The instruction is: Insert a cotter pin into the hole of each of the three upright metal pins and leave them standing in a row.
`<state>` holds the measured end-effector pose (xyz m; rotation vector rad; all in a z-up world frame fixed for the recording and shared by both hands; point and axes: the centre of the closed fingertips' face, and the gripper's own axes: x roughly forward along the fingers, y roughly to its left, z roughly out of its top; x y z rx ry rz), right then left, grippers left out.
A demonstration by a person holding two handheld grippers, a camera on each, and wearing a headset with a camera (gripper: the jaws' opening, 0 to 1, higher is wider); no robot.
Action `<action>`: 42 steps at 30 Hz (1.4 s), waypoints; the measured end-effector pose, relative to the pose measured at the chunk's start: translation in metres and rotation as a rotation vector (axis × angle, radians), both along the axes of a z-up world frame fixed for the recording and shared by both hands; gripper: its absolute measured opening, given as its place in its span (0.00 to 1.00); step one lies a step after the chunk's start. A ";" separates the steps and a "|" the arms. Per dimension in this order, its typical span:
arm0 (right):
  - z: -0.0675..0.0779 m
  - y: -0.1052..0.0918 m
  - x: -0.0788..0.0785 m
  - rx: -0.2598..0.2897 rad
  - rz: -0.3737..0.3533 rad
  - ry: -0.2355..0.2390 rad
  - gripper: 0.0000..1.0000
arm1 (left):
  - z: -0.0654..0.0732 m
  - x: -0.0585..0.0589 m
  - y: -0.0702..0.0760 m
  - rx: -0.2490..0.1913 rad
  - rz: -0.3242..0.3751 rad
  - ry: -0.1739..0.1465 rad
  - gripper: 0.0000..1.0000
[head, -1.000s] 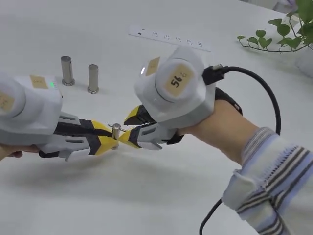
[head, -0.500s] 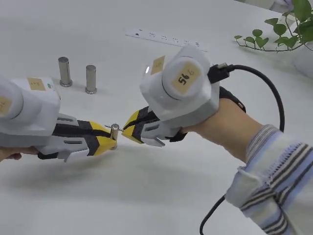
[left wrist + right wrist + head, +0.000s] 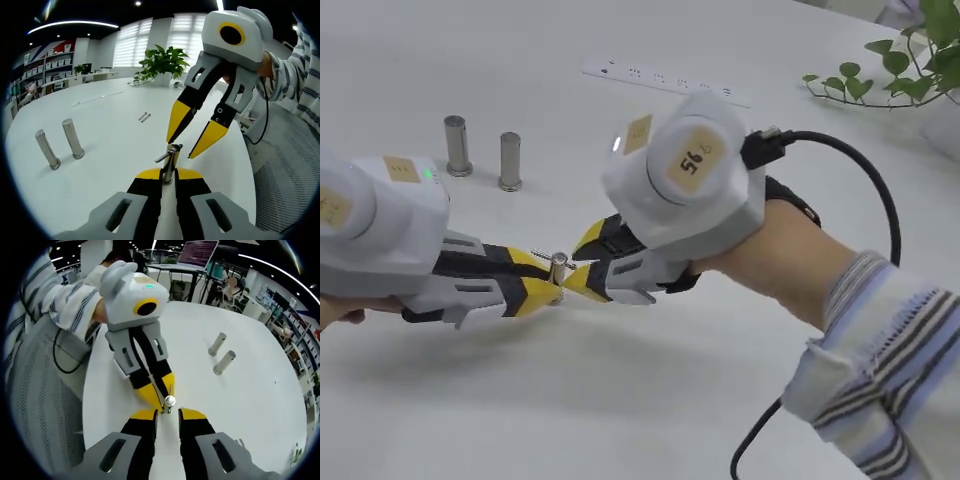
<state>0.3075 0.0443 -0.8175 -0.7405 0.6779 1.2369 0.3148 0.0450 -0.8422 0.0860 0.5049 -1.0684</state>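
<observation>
My left gripper [image 3: 550, 291] [image 3: 168, 176] is shut on a short metal pin [image 3: 558, 267] [image 3: 170, 162] and holds it upright just above the white table. A thin cotter pin [image 3: 163, 157] sticks out sideways from the hole near its top. My right gripper [image 3: 578, 281] [image 3: 169, 415] faces it from the other side, jaws open, tips right beside the pin's head [image 3: 170, 401]; in the left gripper view its yellow fingers [image 3: 178, 120] straddle the pin's top. Two more metal pins [image 3: 456, 145] [image 3: 510, 160] stand upright side by side at the back left.
A white power strip [image 3: 665, 78] lies at the far edge and a leafy plant [image 3: 910, 60] stands at the back right. A black cable [image 3: 865, 175] loops from my right gripper. Two loose cotter pins [image 3: 144, 117] lie farther out on the table.
My right gripper drew back slightly from the held pin half a second ago and has now closed in on it again. The left gripper has kept its hold.
</observation>
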 end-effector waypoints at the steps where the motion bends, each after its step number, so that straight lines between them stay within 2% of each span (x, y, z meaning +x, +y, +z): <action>1: 0.000 0.001 -0.001 0.017 -0.014 0.022 0.17 | 0.000 0.000 0.000 -0.001 0.001 0.001 0.07; 2: 0.000 0.003 -0.001 0.041 -0.033 0.043 0.17 | 0.000 0.000 0.000 0.000 0.002 0.002 0.07; 3: 0.001 0.004 0.000 0.048 -0.037 0.040 0.17 | 0.000 0.000 0.000 0.000 0.002 0.003 0.07; 7: -0.001 0.008 0.002 0.047 -0.032 0.034 0.17 | 0.000 0.000 0.000 -0.004 0.007 0.004 0.08; 11: -0.004 0.015 0.002 0.047 -0.020 0.046 0.16 | -0.004 -0.002 0.002 0.014 -0.001 0.011 0.09; 14: -0.007 0.016 0.001 0.037 -0.015 0.056 0.15 | -0.005 -0.007 0.001 -0.005 -0.018 0.028 0.14; 22: -0.008 0.016 0.002 0.047 -0.014 0.076 0.12 | -0.002 -0.010 0.006 -0.029 -0.020 0.018 0.27; 26: -0.009 0.016 0.004 0.065 -0.017 0.091 0.12 | -0.003 -0.015 0.005 -0.014 -0.043 0.022 0.31; 32: -0.008 0.019 0.006 0.076 0.025 0.074 0.10 | -0.002 -0.020 0.006 -0.004 -0.064 0.018 0.42; 36: -0.005 0.027 0.006 0.082 0.061 0.073 0.10 | -0.003 -0.018 0.009 -0.002 -0.047 0.019 0.46; 39: -0.002 0.032 0.013 0.079 0.075 0.058 0.10 | -0.001 -0.014 0.016 -0.006 -0.019 0.007 0.54; 42: 0.000 0.038 0.022 0.085 0.085 0.050 0.10 | 0.003 -0.007 0.026 -0.017 0.026 -0.002 0.57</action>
